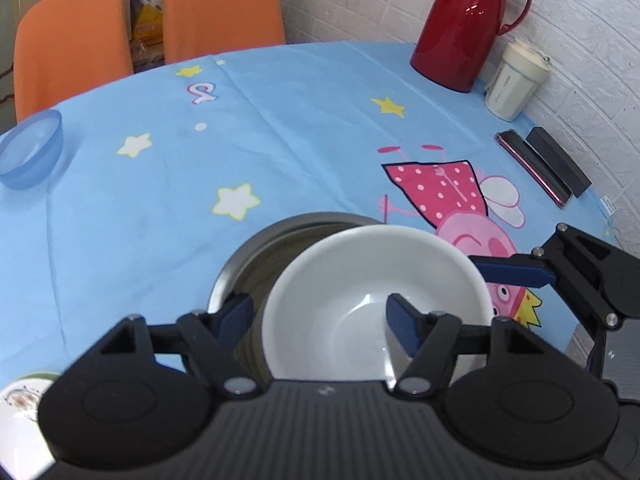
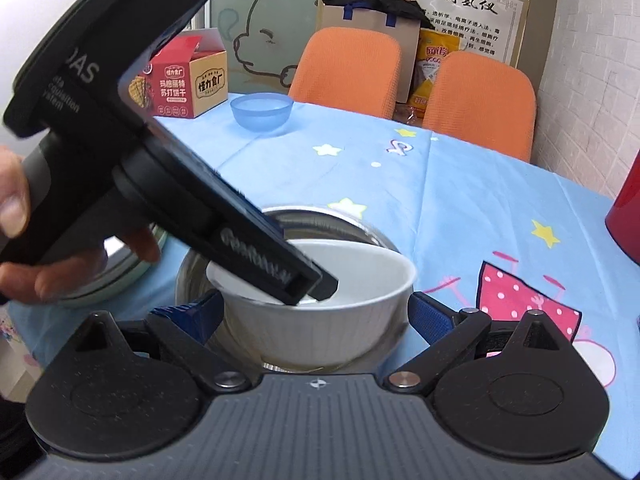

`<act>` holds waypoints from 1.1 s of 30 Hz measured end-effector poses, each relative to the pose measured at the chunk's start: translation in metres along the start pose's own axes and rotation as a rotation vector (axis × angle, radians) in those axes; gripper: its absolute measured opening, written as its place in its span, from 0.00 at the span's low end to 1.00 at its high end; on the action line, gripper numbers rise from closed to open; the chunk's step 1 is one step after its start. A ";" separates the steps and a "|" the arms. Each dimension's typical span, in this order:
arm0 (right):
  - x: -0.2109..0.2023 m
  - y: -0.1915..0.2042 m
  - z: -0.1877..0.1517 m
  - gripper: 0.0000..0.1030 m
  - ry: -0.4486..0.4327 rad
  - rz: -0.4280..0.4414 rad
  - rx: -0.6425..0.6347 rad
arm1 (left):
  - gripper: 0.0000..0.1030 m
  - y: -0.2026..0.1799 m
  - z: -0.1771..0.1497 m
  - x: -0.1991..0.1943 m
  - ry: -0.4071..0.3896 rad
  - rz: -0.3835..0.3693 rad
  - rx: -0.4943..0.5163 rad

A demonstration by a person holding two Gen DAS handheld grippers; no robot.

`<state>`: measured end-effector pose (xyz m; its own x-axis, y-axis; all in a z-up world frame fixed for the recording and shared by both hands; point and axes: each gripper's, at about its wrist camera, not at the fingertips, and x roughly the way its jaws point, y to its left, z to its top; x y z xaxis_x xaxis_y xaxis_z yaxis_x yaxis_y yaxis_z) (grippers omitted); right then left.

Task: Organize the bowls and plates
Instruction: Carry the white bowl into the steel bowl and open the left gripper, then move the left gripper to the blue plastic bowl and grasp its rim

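A white bowl (image 1: 360, 264) (image 2: 312, 332) sits inside a wider steel bowl (image 1: 248, 252) (image 2: 360, 224) on the blue cartoon tablecloth. My left gripper (image 1: 318, 308) is open astride the white bowl's left rim. One finger is outside between the two bowls and the other finger (image 2: 304, 280) is inside, neither pressing the wall. My right gripper (image 2: 316, 308) spans the white bowl from outside, with both blue pads against its ribbed sides. One of its fingers (image 1: 516, 274) shows along the bowl's right rim in the left wrist view.
A translucent blue bowl (image 1: 30, 152) (image 2: 262, 114) stands near the far table edge. Stacked plates (image 1: 16, 404) (image 2: 132, 276) lie at the left. A red thermos (image 1: 464, 28), cream cup (image 1: 514, 80) and dark cases (image 1: 540, 164) line the wall side. Orange chairs (image 2: 352, 68) stand behind.
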<state>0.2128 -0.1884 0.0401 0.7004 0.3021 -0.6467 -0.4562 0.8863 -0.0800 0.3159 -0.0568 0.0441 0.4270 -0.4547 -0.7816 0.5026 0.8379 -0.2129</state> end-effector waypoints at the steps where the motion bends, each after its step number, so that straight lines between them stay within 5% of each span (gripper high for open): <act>1: -0.005 -0.002 -0.004 0.83 0.000 0.001 0.006 | 0.69 0.001 0.000 -0.005 -0.007 -0.001 0.004; 8: -0.052 -0.020 -0.032 0.84 -0.041 0.016 0.131 | 0.77 0.010 -0.009 -0.047 -0.066 -0.051 -0.019; 13: -0.070 -0.038 -0.028 0.85 -0.159 -0.034 0.242 | 0.77 0.010 -0.012 -0.061 -0.108 -0.035 -0.028; 21: -0.014 -0.051 -0.031 0.84 -0.024 -0.022 0.282 | 0.77 0.022 -0.019 -0.064 -0.101 -0.014 -0.058; 33: -0.033 -0.031 0.001 0.85 -0.079 -0.021 0.163 | 0.77 0.048 -0.024 -0.073 -0.126 0.012 -0.123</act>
<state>0.2042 -0.2254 0.0641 0.7524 0.3037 -0.5845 -0.3504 0.9359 0.0352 0.2907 0.0234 0.0766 0.5270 -0.4721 -0.7066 0.4040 0.8707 -0.2804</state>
